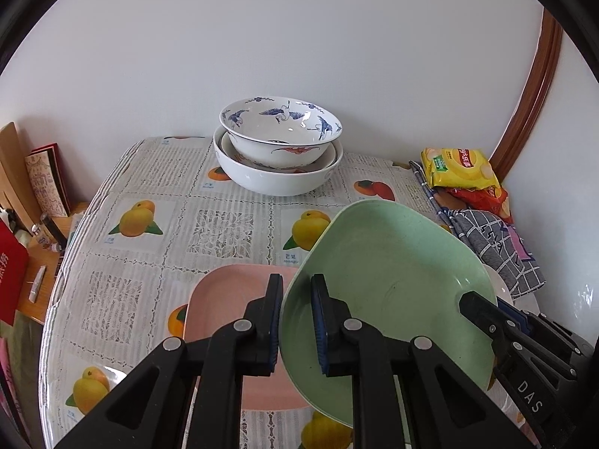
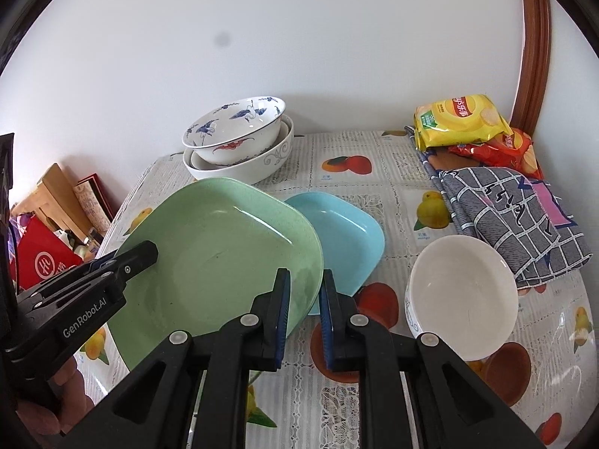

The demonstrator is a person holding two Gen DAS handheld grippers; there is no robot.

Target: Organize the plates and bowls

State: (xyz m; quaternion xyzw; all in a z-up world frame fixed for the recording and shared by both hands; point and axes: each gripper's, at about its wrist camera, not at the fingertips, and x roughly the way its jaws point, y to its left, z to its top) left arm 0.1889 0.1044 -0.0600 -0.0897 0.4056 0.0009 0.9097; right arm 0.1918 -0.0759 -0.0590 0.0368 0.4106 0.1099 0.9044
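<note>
Both tongs grip the green plate (image 1: pixel 389 284) by opposite rims, holding it tilted above the surface (image 1: pixel 149 187): the left tongs (image 1: pixel 296 321) pinch its near-left edge, the right tongs (image 2: pixel 304 318) its right edge; a pink plate (image 1: pixel 224 299) lies flat beneath on the left, a blue plate (image 2: pixel 348 235) just beyond on the right; a white bowl (image 2: pixel 464 295) sits near the right tongs; stacked blue-patterned bowls (image 1: pixel 279 142) stand at the wall; snack bags (image 2: pixel 460 119) and a checked cloth (image 2: pixel 513 217) fill the far right corner.
</note>
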